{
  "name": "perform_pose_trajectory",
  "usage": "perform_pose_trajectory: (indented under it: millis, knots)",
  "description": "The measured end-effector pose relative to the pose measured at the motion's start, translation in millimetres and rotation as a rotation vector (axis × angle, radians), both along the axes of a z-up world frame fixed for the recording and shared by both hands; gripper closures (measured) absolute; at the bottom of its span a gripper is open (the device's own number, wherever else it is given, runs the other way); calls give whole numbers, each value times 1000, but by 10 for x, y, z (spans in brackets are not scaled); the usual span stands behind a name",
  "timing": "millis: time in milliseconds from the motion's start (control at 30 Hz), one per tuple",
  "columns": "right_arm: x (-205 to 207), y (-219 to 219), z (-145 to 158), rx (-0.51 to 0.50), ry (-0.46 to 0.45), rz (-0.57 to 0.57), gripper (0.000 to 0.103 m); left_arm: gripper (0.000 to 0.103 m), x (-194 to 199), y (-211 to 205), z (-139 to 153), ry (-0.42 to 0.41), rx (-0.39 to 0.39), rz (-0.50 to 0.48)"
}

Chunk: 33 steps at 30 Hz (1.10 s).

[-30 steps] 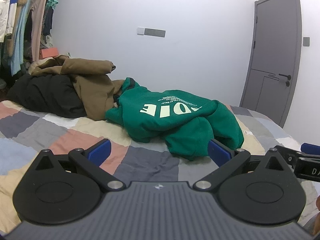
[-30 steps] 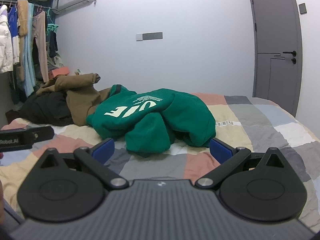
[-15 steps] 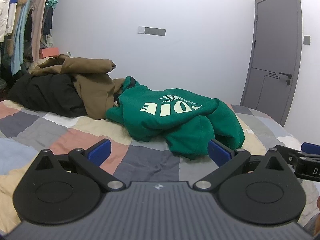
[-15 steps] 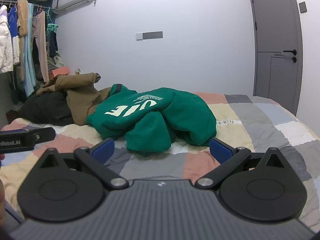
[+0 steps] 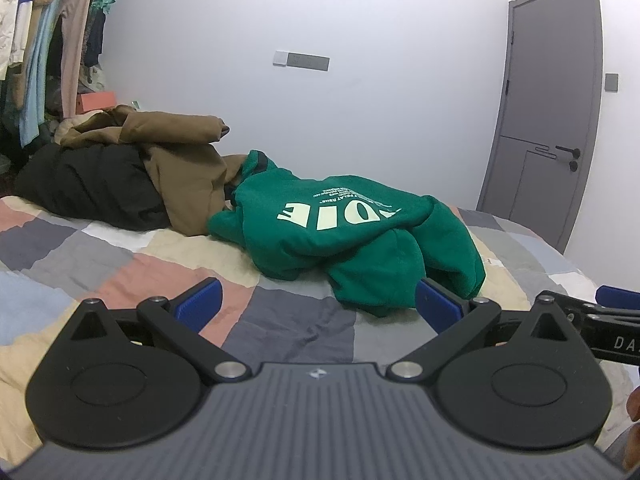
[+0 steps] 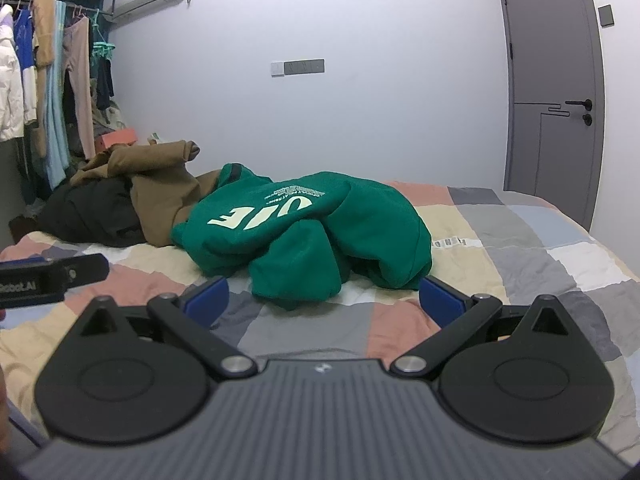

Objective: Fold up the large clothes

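Here, the bed (image 5: pixel 120 276) with its patchwork quilt carried everything: a green hoodie (image 5: pixel 348 236) lay crumpled just ahead of both claws, and beyond it to the left sat a brown jacket (image 5: pixel 180 168) heaped against a black garment (image 5: pixel 88 184).

The left claw (image 5: pixel 318 304) hovered low over the quilt, held level, its blue-tipped fingers (image 5: pixel 200 304) spread wide with nothing between them. The right claw (image 6: pixel 322 298) hung at a similar height beside it, likewise spread and empty, its blue fingers (image 6: pixel 208 300) framing the nearest fold of the hoodie without touching it. Each claw showed at the edge of the other's view.

The hoodie was bunched into a mound, a sleeve or hem tucked under at the front, with large pale letters printed across its upper surface and smaller lines of text above them. From the right claw, the hoodie (image 6: pixel 304 236) sat straight ahead; the brown jacket (image 6: pixel 160 196) touched its far left edge.
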State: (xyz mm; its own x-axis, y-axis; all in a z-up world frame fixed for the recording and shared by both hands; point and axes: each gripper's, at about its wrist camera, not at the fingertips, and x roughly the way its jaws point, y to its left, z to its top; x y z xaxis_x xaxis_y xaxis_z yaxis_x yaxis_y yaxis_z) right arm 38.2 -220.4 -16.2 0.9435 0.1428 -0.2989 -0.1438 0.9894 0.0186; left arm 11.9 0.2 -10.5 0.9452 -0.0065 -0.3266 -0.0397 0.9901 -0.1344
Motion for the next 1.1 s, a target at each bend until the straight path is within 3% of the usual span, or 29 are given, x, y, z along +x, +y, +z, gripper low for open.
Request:
perform_pose_trajectory:
  millis: [567,1100]
  knots:
    - [32,9,-10,16,20,-22,0,0,83,22,-77,43,-18,-6]
    - [282,-81,-105,69,81,-49,0,0,443,29,-305,191,-31,-20]
